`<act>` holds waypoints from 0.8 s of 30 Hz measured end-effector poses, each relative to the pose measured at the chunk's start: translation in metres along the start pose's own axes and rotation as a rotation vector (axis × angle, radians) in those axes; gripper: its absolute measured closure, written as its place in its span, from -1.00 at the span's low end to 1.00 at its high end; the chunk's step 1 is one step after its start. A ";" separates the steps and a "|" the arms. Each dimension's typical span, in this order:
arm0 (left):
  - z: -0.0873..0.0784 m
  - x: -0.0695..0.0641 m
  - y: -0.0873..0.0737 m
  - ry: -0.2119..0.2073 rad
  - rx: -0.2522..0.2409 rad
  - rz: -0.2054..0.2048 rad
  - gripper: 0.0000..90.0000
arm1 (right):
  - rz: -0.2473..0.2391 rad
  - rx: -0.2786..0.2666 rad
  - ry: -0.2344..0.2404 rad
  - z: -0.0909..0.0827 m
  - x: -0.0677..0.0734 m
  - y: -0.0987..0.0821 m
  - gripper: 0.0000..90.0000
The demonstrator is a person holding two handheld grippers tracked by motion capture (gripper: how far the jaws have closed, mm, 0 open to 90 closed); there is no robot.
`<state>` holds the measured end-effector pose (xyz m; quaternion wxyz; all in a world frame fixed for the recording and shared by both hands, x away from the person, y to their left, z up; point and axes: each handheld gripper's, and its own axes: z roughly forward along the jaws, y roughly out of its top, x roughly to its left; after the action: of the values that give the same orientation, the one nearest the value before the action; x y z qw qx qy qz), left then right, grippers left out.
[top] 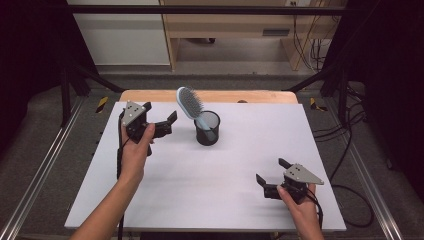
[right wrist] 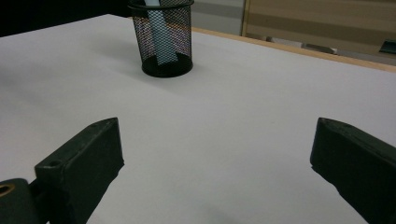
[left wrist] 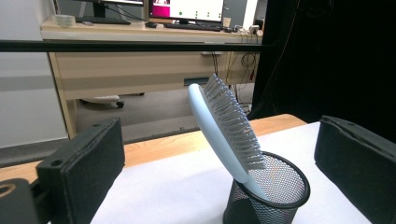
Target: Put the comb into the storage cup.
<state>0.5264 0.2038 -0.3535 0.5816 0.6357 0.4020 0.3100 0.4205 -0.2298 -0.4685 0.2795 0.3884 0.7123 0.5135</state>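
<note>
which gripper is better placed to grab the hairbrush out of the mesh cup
Probably the left gripper: it sits open right beside the hairbrush in the mesh cup, while the right gripper rests farther off.

From my remote station I see a white work surface [top: 210,170] laid over a wooden table edge [top: 210,96] at 12 o'clock. Beyond it stands a light wooden desk [top: 225,25], with cables [top: 312,45] hanging at 1 o'clock. A white cabinet panel [top: 120,35] sits at 11 o'clock. The floor [top: 50,165] is grey carpet. Metal rails [top: 35,175] run along 9 and 3 o'clock. Black curtains [top: 390,60] close both sides. In the left gripper view, monitors [left wrist: 187,9] and a keyboard [left wrist: 100,20] rest on the desk (screens lit).
</note>
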 end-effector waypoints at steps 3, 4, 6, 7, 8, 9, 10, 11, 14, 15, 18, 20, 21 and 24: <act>-0.004 0.002 0.001 -0.007 -0.002 0.004 -0.96 | 0.000 0.000 0.002 0.000 0.000 0.000 -0.94; -0.005 0.002 0.002 -0.006 -0.002 0.008 -0.96 | 0.000 0.000 0.001 0.000 0.000 0.000 -0.94; -0.007 0.003 0.003 -0.009 -0.003 0.011 -0.96 | 0.001 0.000 0.001 0.000 0.000 0.000 -0.94; -0.008 0.003 0.003 -0.008 -0.005 0.010 -0.96 | 0.002 0.000 0.001 0.000 0.000 0.000 -0.94; -0.009 0.004 0.003 -0.008 -0.007 0.010 -0.96 | 0.002 0.000 0.001 0.000 0.000 0.000 -0.94; -0.010 0.005 0.004 -0.008 -0.009 0.009 -0.96 | 0.001 0.000 0.001 0.000 0.000 0.000 -0.94; -0.012 0.005 0.004 -0.007 -0.009 0.010 -0.96 | 0.000 0.000 0.001 0.000 0.000 0.000 -0.94; -0.012 0.006 0.004 -0.006 -0.011 0.007 -0.96 | 0.000 0.000 0.002 0.000 0.000 0.000 -0.94; -0.017 0.009 0.004 -0.008 -0.025 -0.007 -0.96 | -0.001 0.000 0.002 0.000 0.000 0.000 -0.94; -0.018 0.010 0.004 -0.007 -0.026 -0.008 -0.96 | -0.001 0.001 0.001 0.000 0.000 0.000 -0.94; -0.022 0.013 0.005 -0.004 -0.027 -0.003 -0.97 | -0.001 0.000 0.002 0.000 0.000 0.000 -0.94; -0.024 0.014 0.005 -0.001 -0.029 -0.002 -0.97 | -0.001 0.000 0.002 0.000 0.000 0.000 -0.94; -0.025 0.015 0.005 -0.001 -0.030 0.001 -0.97 | -0.002 0.000 0.002 0.000 0.001 0.000 -0.94; -0.028 0.018 0.007 0.000 -0.033 0.002 -0.97 | -0.002 -0.001 0.002 0.000 0.000 0.000 -0.94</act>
<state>0.5116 0.2333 -0.3446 0.5915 0.6264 0.3964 0.3173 0.4202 -0.2295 -0.4683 0.2794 0.3872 0.7127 0.5139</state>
